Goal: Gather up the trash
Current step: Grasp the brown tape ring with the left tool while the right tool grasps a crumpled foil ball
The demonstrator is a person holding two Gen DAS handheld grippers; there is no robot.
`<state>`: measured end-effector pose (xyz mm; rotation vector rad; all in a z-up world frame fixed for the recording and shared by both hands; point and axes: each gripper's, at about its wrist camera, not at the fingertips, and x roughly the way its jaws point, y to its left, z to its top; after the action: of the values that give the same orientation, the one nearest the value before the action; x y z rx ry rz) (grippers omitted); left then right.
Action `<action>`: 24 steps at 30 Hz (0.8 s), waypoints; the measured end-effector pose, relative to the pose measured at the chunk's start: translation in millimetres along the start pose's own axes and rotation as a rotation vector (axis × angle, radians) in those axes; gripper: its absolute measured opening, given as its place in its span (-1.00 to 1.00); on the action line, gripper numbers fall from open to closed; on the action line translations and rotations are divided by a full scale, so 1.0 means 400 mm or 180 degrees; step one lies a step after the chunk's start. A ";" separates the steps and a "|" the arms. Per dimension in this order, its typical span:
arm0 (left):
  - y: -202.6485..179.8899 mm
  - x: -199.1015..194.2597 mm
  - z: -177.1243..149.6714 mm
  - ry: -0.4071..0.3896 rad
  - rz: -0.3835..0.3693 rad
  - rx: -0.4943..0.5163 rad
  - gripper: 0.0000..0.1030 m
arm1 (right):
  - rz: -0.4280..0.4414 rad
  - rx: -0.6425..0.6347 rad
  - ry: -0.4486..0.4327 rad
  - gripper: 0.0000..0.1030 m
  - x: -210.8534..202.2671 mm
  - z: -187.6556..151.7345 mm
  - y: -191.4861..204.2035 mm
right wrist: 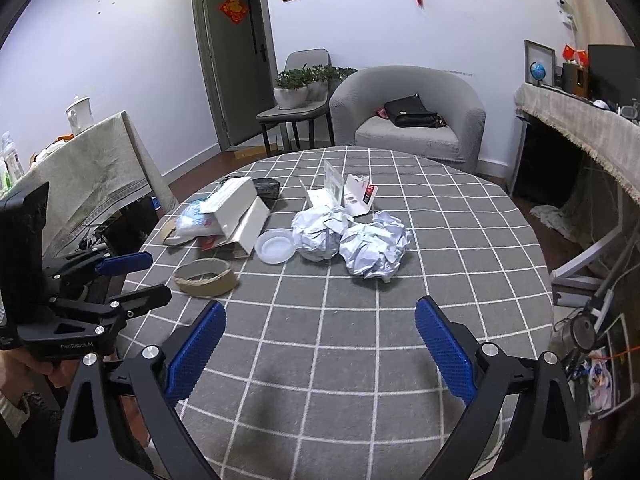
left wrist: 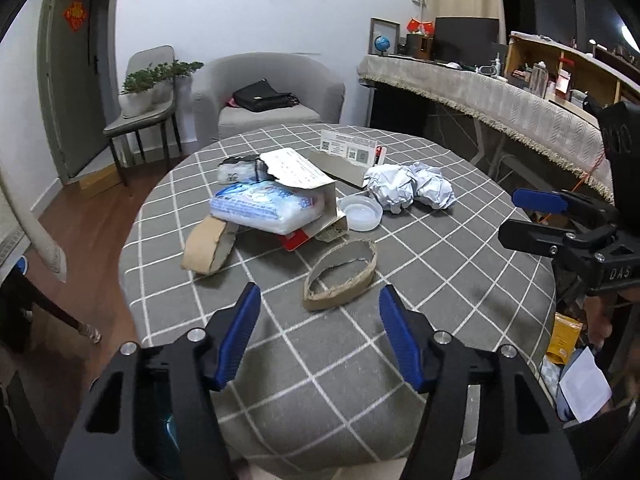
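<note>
Over the near edge of the checked table [right wrist: 320, 360]: left gripper [left wrist: 319, 300] and right gripper [right wrist: 320, 312] both spread wide, holding nothing. Just beyond: cardboard ring [left wrist: 340, 276]. Further back, mid-table: plastic lid [right wrist: 275, 246], two crumpled foil balls [right wrist: 352, 240], torn white box [left wrist: 296, 176] over a blue-white packet [left wrist: 266, 208].

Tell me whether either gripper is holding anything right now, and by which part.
Nothing is held. The left gripper and the right gripper are both open, with bare tablecloth between their fingers. The cardboard ring lies untouched ahead of the left one.
</note>
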<state>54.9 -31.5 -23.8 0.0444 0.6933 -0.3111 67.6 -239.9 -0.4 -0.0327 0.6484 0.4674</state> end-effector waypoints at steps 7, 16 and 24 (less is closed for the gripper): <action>-0.015 0.050 0.013 0.0109 -0.0139 0.0124 0.27 | 0.0029 0.0041 0.0053 0.88 0.029 0.018 -0.032; -0.015 0.110 0.044 0.0212 -0.0210 0.0130 0.09 | -0.0028 0.0030 0.0189 0.78 0.091 0.047 -0.068; -0.029 0.123 0.048 0.0245 -0.0274 0.0223 -0.11 | -0.0053 0.0194 0.0277 0.54 0.141 0.074 -0.099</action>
<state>99.3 -58.5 -39.5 0.0937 0.7617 -0.4178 141.0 -247.1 -14.6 -0.0008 0.7470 0.4318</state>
